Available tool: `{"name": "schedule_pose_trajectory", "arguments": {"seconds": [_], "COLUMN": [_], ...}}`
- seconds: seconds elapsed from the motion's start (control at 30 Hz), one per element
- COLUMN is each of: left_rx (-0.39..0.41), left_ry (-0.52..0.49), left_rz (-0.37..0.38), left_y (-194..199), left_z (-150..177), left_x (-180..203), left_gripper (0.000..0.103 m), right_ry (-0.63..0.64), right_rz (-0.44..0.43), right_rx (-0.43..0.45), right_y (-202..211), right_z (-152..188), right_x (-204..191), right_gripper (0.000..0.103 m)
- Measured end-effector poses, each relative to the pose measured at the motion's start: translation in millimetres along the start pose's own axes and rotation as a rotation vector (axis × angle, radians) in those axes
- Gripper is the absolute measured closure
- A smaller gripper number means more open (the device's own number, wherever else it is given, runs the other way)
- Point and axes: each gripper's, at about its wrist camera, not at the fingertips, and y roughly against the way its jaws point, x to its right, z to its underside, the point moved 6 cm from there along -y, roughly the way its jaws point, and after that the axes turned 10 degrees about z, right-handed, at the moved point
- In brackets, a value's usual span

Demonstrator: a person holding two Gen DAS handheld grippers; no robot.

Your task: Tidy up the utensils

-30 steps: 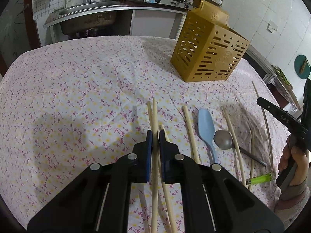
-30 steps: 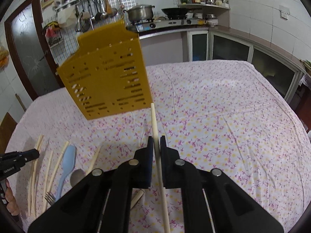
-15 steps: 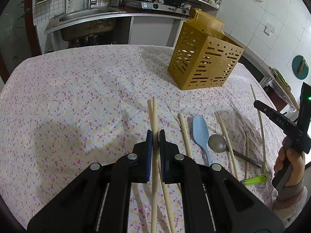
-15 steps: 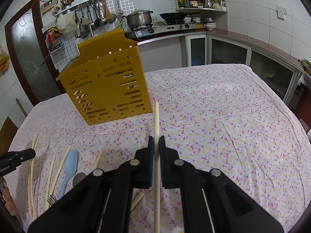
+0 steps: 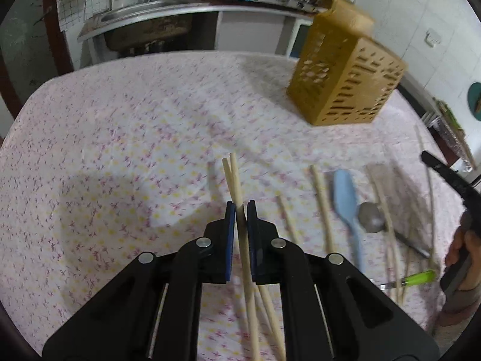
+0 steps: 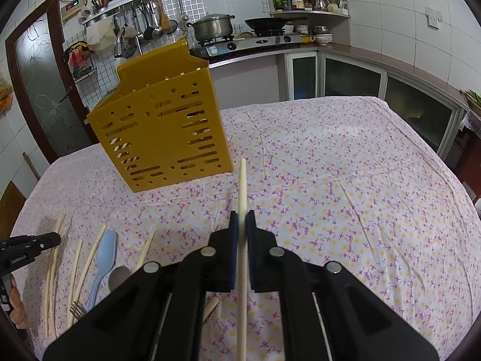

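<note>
A: The slotted mustard-yellow plastic utensil holder (image 6: 162,126) stands upper left on the table (image 6: 345,180).

B: Each tool pinches something: right tool (image 6: 242,221) a pale wooden chopstick (image 6: 242,180) mid-length, left tool (image 5: 239,210) two wooden chopsticks (image 5: 234,177). They look light, stiff, smooth, likely to pivot.

White tiled walls (image 6: 390,30), a brown door (image 6: 36,90), and a gas stove (image 6: 249,40) on the counter (image 6: 375,57).

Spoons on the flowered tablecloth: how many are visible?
2. A light blue plastic spoon lies among wooden chopsticks; a grey metal spoon lies just right of it. Others may be hidden.
</note>
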Motion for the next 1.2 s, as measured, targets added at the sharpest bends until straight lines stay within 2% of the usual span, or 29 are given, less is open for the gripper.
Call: {"name": "schedule_pose_trajectory", "arguments": {"seconds": [0.17, 0.27, 0.33, 0.37, 0.53, 0.67, 1.03, 1.2], "left_rx": [-0.034, -0.023, -0.018, -0.016, -0.017, -0.018, -0.006, -0.022], "left_ry": [0.040, 0.050, 0.062, 0.068, 0.057, 0.068, 0.076, 0.056], "left_rz": [0.022, 0.002, 0.001, 0.003, -0.028, -0.029, -0.046, -0.049], "left_y": [-9.2, -5.8, -2.5, -1.4, -1.1, -0.1, 11.8, 5.2], "left_z": [0.3, -1.2, -0.5, -0.6, 1.9, 1.8, 4.1, 6.2], "left_x": [-13.9, -18.9, -21.1, -21.8, -23.9, -25.8, -31.2, -27.9], "left_gripper": [0.095, 0.083, 0.069, 0.068, 0.068, 0.078, 0.082, 0.082], "right_ry": [-0.006, -0.007, -0.003, -0.001, 0.001, -0.012, -0.008, -0.007], "right_rz": [0.004, 0.005, 0.006, 0.006, 0.006, 0.006, 0.010, 0.011], "right_rx": [-0.008, -0.009, -0.009, -0.010, -0.017, -0.019, -0.018, -0.021], "right_y": [-2.9, -4.0, -4.2, -4.5, -6.2, -5.7, -5.7, -6.2], "right_z": [1.4, 2.6, 3.7, 3.8, 4.5, 4.5, 5.6, 6.3], "right_x": [2.2, 2.9, 2.7, 2.6, 3.7, 7.9, 8.0, 7.6], "right_gripper": [0.097, 0.097, 0.097, 0.097, 0.097, 0.097, 0.097, 0.097]}}
